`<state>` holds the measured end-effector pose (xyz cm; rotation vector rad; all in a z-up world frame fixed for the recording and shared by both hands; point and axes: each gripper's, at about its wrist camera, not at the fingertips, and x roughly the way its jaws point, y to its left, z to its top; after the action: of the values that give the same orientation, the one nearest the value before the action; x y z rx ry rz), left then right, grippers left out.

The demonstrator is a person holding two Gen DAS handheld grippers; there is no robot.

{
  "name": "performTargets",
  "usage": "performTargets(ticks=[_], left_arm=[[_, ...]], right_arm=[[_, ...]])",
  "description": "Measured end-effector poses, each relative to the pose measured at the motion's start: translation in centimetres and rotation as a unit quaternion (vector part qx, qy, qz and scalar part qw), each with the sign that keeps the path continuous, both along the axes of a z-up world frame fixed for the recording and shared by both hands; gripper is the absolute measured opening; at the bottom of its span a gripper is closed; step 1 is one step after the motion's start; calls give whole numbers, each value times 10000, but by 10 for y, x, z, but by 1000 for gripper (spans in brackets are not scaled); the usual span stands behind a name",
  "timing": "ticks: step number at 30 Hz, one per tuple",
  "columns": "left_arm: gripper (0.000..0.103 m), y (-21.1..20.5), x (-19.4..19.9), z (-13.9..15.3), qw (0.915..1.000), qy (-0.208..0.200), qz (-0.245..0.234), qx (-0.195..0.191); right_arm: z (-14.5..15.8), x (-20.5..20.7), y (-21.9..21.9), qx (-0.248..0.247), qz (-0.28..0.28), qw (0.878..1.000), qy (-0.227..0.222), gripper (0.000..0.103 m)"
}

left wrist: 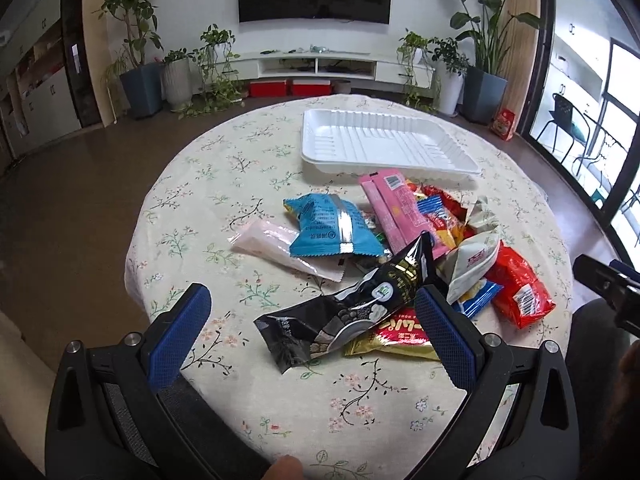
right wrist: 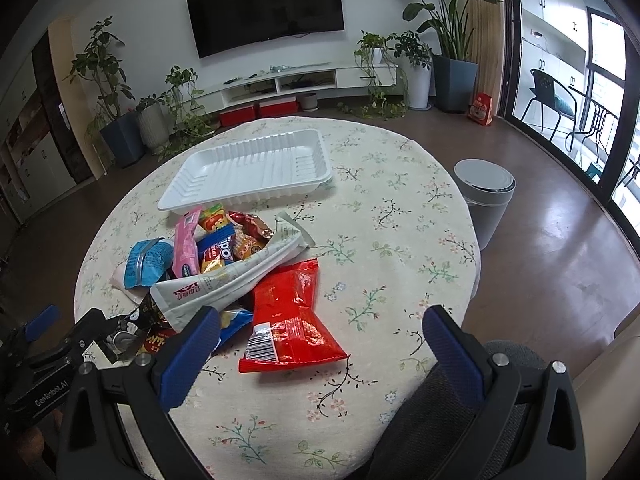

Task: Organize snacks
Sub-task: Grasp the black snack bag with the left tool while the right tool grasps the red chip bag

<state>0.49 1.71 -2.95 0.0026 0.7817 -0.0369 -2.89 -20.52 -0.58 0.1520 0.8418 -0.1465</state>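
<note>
A heap of snack packets lies on the round floral table. A black packet sits nearest, between the fingers of my open left gripper, with nothing clamped. Behind it lie a blue packet, a pale pink packet, a long pink packet and a white packet. A red packet lies just ahead of my open right gripper. An empty white tray stands beyond the heap, also the white tray in the right wrist view.
A grey lidded bin stands on the floor right of the table. Potted plants, a TV cabinet and red boxes line the far wall. A chair back sits under my right gripper. The left gripper's body shows at lower left.
</note>
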Motion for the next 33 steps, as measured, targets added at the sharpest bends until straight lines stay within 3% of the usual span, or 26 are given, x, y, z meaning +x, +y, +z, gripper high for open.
performTargets(ticks=[7,11,15,17,19,20,22,24,25,27,30,33], left_arm=[[103,-3,6,-9,9982,433,90,402],[103,5,7,-13,9981,612,-76,39],[103,19,5,-14,9928,660,-591,-810],[103,12,3,-16,9903,660,-1121,-486],[103,7,1,-16,9889,593,-1366,2],[103,7,4,-17,9862,749,-1471,78],[103,11,17,-17,9823,1059,-1539,117],[103,17,28,-10,9834,952,-1518,276],[103,15,38,-8,9816,923,-1573,572],[102,10,49,-12,9757,1021,-1718,901],[102,-7,51,-12,9577,982,-2508,1015],[96,-30,49,-21,9297,1070,-3286,1272]], right_arm=[[1,0,-1,4,4,10000,-2,103],[1,-1,-3,-37,34,10000,-24,103],[1,2,-6,-11,177,9998,15,103],[-1,4,-8,87,314,9995,59,103],[-3,7,-10,176,433,9988,107,103],[-4,8,-9,209,497,9985,126,103],[-6,12,-10,286,664,9973,164,103],[-7,17,-11,334,860,9955,227,102],[-8,20,-12,338,932,9947,257,101],[-9,25,-13,366,1067,9930,342,98],[-15,33,-15,473,1251,9896,530,91],[-21,39,-15,562,1460,9848,757,82]])
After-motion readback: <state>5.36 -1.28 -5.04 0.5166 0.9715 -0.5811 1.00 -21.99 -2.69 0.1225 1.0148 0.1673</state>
